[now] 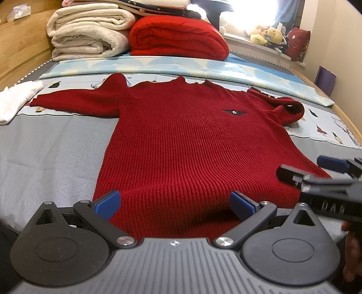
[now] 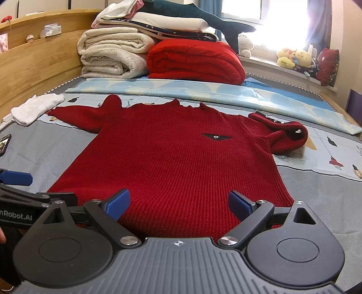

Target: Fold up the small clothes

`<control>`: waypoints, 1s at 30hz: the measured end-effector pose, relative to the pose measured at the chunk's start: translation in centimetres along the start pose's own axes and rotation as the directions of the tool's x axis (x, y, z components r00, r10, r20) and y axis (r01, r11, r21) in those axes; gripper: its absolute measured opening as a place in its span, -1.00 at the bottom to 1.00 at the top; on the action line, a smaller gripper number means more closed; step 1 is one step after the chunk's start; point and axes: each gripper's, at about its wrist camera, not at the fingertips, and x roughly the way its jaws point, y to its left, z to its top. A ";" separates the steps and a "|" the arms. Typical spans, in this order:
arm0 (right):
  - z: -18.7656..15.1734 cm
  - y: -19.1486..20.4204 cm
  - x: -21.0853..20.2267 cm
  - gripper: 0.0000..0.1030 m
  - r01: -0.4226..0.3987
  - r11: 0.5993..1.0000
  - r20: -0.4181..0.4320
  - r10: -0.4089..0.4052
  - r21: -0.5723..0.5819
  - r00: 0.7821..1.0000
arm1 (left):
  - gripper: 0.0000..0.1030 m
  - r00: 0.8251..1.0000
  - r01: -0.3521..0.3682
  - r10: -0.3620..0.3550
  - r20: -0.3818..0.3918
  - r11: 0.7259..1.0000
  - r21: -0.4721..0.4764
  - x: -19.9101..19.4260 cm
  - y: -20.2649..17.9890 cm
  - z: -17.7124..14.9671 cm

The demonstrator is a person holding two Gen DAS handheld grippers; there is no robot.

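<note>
The dark red ribbed knit sweater [image 1: 181, 144] is lying flat, its right sleeve bunching up. Both the left gripper [image 1: 175, 203] and right gripper [image 2: 178, 202] are gaping wide, hiding the hem.

You're working on a bed [image 2: 34, 156] with a grey cover, a wooden headboard [image 2: 34, 61] running along its left side. At the far end sit folded cream blankets [image 2: 113, 52] and a red one [image 2: 194, 61] (more bedding is piled on top). Behind them a window [image 2: 260, 13] glares bright, with plush toys [image 2: 296, 58] along its sill [image 2: 267, 65].
</note>
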 end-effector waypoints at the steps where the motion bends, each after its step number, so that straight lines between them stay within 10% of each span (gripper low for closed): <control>1: 0.2 -0.3 -0.1 0.74 0.004 1.000 0.008 -0.004 0.015 1.000 | 0.99 1.000 0.008 -0.008 0.010 1.000 0.000 -0.2 -0.1 0.1; 15: 3.8 -14.8 -1.2 0.66 0.133 0.986 0.093 -0.142 0.100 0.985 | 0.31 0.996 0.082 -0.077 -0.047 0.991 0.103 0.8 7.5 5.4; 19: 0.4 -19.6 2.5 0.66 0.187 0.959 -0.135 -0.161 0.214 0.978 | 0.24 0.949 0.135 -0.211 -0.235 0.944 -0.302 6.1 13.8 4.8; 24: -2.9 -21.7 5.7 0.61 0.200 0.948 -0.329 -0.112 0.248 0.938 | 0.24 0.889 -0.040 -0.115 -0.443 0.945 -0.326 11.0 15.6 4.1; 30: -4.6 -22.7 6.4 0.62 0.165 0.933 -0.404 -0.023 0.319 0.914 | 0.29 0.859 -0.039 -0.123 -0.497 0.952 -0.303 12.9 15.2 2.8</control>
